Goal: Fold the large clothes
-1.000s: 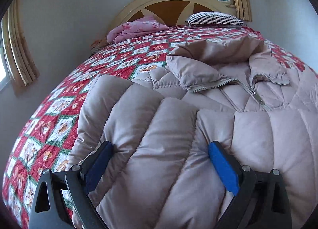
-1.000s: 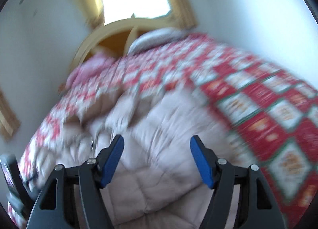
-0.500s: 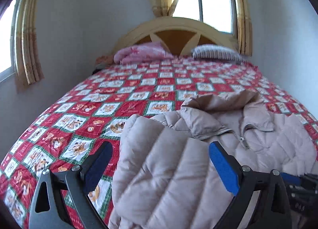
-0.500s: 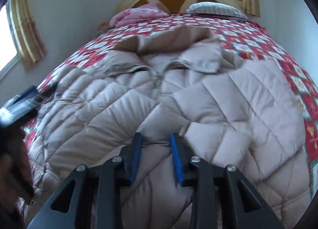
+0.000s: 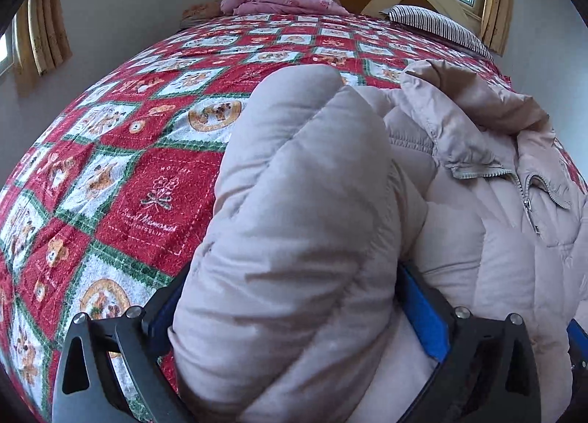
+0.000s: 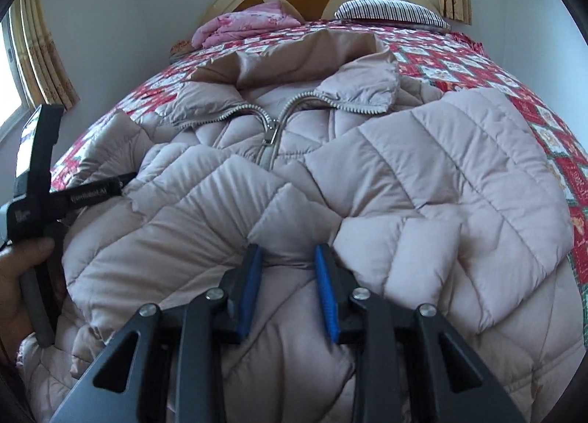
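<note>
Here a soft, puffy jacket point(image 6: 367, 173) is gripped on the bed point(image 5: 110, 173).
The left hand-held gripper point(image 5: 294, 309) is clamped around its bulky left sleeve point(image 5: 301, 202); the right hand-held gripper point(image 6: 290, 276) is pinched on a near front fold.

The inner faces of the left gripper point(image 5: 294, 312) are covered by the puffer jacket sleeve point(image 5: 294, 239) bulging between them. The jacket's hem is cut off at the lower edge below the right gripper point(image 6: 288, 257). The fold nipped between its pads point(image 6: 325, 294) is shadowed. The hand point(image 6: 14, 287) at far left is cropped.
</note>
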`<state>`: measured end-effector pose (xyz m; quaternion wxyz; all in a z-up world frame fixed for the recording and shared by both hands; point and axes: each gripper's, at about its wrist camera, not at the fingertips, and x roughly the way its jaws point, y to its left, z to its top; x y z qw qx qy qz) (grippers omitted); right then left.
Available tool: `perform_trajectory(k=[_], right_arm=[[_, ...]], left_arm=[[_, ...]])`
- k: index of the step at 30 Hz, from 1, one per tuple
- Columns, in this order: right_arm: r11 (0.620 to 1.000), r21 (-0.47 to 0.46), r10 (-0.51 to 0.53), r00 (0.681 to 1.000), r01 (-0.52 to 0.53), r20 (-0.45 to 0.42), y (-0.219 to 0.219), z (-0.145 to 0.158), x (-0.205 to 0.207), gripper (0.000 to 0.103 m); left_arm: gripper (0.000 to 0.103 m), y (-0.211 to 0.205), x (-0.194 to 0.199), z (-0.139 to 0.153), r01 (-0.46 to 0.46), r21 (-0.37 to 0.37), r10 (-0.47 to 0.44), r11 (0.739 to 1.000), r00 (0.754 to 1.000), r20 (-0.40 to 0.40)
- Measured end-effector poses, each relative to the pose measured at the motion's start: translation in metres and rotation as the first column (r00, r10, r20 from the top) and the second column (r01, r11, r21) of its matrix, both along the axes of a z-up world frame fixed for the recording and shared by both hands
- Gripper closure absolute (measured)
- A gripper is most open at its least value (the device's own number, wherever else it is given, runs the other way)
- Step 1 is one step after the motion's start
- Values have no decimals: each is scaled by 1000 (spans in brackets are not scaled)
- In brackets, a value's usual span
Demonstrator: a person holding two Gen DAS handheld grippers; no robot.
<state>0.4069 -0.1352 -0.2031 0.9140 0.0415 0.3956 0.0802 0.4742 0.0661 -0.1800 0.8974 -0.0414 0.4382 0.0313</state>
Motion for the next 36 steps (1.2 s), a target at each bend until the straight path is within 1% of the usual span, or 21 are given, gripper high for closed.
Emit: perform_trajectory(k=[4,5,7,8,9,10,11,13,14,15,17,20,21,23,26,31,33,34,35,36], right_arm=[[1000,-27,-2,1000,2,4,3,-2,1,70],[1000,-29,-4,1000,4,6,4,-2,0,70],[1000,-30,-6,1000,6,8,3,-2,1,70],[1000,-30,-7,1000,7,8,3,-2,1,70],[1000,-31,-7,1000,7,7,3,-2,1,70],[999,-31,-7,1000,7,7,3,-2,1,70],[999,-32,-7,1000,8,7,3,-2,1,70],[999,-31,-8,1000,8,8,3,-3,0,70],[1000,-29,-8,1000,8,10,2,-3,0,70],[1000,-28,-8,1000,9,10,3,-3,0,70],[1000,-26,-9,1000,9,12,3,-3,0,70],[1000,-15,-9,1000,10,13,1,-2,-1,70],[1000,-10,-10,1000,10,14,0,-2,-1,70],[1000,0,-10,1000,10,14,-1,-3,-1,70],[1000,7,-9,1000,9,15,-1,-2,-1,70],[1000,5,-7,1000,7,19,-1,-1,-2,69],[1000,18,-3,1000,2,17,-2,1,-3,68],[999,35,4,1000,-4,10,-4,2,-2,65],[997,68,23,1000,-22,-9,-8,7,-1,61],[996,82,46,999,-44,-22,-10,13,0,57]], left_arm=[[1,-5,-3,1,-6,19,6,1000,1000,4],[1,-5,-4,6,-17,36,16,999,1000,15],[1,-10,-15,23,-53,95,47,994,997,67],[1,-15,-22,34,-59,113,47,992,993,106],[1,-19,-29,45,-62,111,45,992,988,145],[1,-25,-37,60,-50,85,33,995,981,191],[1,-32,-43,71,-29,60,16,998,977,214],[1,-48,-44,84,11,34,-18,999,974,225],[1,-55,-41,86,30,33,-36,999,976,216],[1,-65,-36,85,44,45,-53,998,978,203],[1,-75,-23,75,41,73,-53,997,983,175],[1,-76,-6,41,36,63,-41,997,996,75],[1,-77,-3,25,42,75,-45,996,998,40],[1,-76,-5,14,58,80,-62,995,997,53],[1,-72,-7,8,45,56,-49,997,996,68],[1,-70,-6,4,44,46,-47,998,997,68],[1,-69,-6,5,43,36,-46,998,996,71],[1,-69,-6,5,43,30,-45,999,996,74],[1,-68,-7,5,43,25,-44,999,996,77],[1,-67,-8,6,42,21,-44,999,996,82]])
